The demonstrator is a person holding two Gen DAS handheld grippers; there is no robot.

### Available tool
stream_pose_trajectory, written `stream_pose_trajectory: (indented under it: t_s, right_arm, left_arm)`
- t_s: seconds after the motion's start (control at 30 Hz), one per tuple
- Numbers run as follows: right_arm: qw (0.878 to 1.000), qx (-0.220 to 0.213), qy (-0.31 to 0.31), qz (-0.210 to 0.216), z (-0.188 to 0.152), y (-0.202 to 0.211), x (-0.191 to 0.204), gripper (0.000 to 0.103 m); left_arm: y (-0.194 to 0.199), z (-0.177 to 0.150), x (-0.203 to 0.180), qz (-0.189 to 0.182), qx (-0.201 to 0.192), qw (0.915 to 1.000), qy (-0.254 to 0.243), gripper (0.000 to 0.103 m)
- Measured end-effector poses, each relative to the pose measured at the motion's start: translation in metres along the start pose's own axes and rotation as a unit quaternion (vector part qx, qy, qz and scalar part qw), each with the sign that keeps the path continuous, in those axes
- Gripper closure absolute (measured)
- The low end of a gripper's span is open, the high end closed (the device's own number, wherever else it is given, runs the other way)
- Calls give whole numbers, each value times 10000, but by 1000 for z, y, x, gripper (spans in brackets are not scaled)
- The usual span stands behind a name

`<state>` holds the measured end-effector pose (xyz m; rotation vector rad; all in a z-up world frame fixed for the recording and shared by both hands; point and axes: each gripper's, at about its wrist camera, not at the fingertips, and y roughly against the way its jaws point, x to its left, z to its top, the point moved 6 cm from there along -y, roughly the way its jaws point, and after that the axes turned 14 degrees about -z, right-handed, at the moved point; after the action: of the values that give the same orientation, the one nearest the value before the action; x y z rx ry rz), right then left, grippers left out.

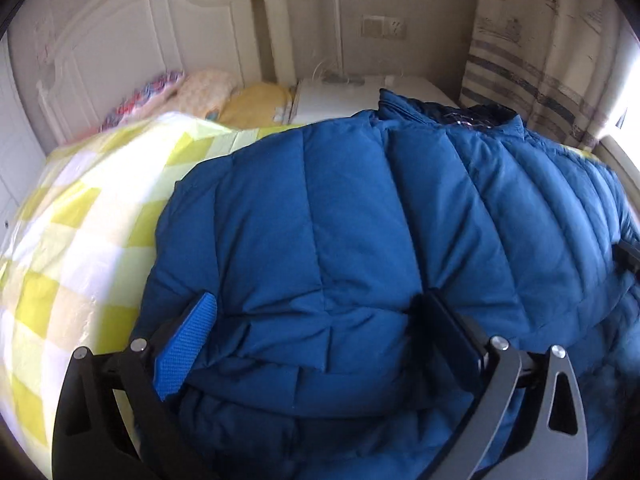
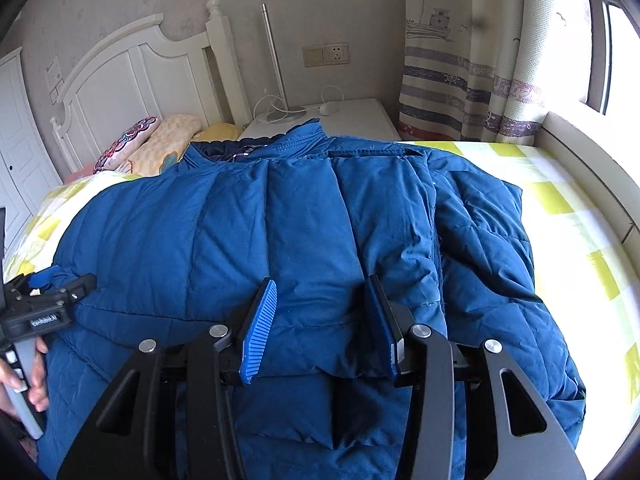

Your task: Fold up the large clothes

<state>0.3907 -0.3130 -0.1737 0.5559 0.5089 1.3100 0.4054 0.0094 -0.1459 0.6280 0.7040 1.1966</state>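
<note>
Both tongs (image 1: 316, 340) (image 2: 320, 324) clamp the jacket's (image 2: 280, 220) near hem (puffy) — bed (image 2: 560, 200) beneath.

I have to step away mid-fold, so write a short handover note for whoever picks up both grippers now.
Left gripper: jaws wide, straddling a bulge of the blue quilted puffer jacket; grip unclear.
Right gripper: a padded fold sits between its blue pads; grip unclear.
Jacket lies on the yellow-and-white checked bedsheet, collar toward the white headboard.
Done: one side appears folded inward.
Left: fold the rest and flatten.
</note>
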Motion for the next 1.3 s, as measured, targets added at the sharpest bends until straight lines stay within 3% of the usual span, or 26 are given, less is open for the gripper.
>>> stream_pose_trajectory:
  t_s: [0.07,0.17,0.23,0.3,0.37,0.43,0.5,0.63,0.73,0.77,0.87,0.97,1.07,1.13,1.23,1.3]
  right_arm:
    - [10000,9,-9,30,0,0,0,58]
    - [10000,7,-14,64,0,1,2,56]
    - [9999,7,-28,97,0,1,2,55]
    - [9999,14,-54,131,0,1,1,55]
    - [9998,17,-87,175,0,1,1,55]
    - [9997,11,-102,241,0,1,0,55]
    - [9996,28,-114,260,0,1,0,53]
    - [9993,45,-116,348,1,0,1,49]
    - [9993,44,-111,347,0,0,2,49]
    - [9993,45,-116,349,0,0,2,49]
    - [9992,42,-126,371,0,0,2,49]
    - [9993,38,-124,363,0,0,2,49]
    - [9991,43,-147,393,1,-1,1,49]
    - [9990,42,-153,406,1,-1,1,48]
    - [9990,39,-149,417,0,-1,0,48]
    - [9990,37,-144,410,0,-1,1,48]
  left_arm:
    - [19,23,-9,-421,-322,9984,197,3]
    - [30,65,-27,-427,-707,9966,-14,2]
    - [7,84,-37,-603,-458,9971,-65,2]
    - [-37,91,-30,-377,55,9992,79,2]
    - [-81,84,-21,-195,542,9981,203,2]
    - [-85,79,-21,-109,327,9994,102,2]
    - [-79,81,-25,-35,397,9991,123,3]
    - [-35,91,-45,-335,-280,9990,49,3]
    - [-43,79,-71,-555,-62,9977,-385,2]
    - [-62,66,-81,-436,260,9967,-639,2]
    - [-70,57,-86,-261,-21,9952,-939,2]
    - [-53,56,-77,-348,96,9974,-628,2]
    - [-6,50,-60,-501,-414,9966,-516,2]
    - [15,42,-49,-301,-633,9958,-582,2]
    - [8,19,-19,273,-344,9969,-649,2]
    - [-8,6,-4,170,-185,9981,-556,2]
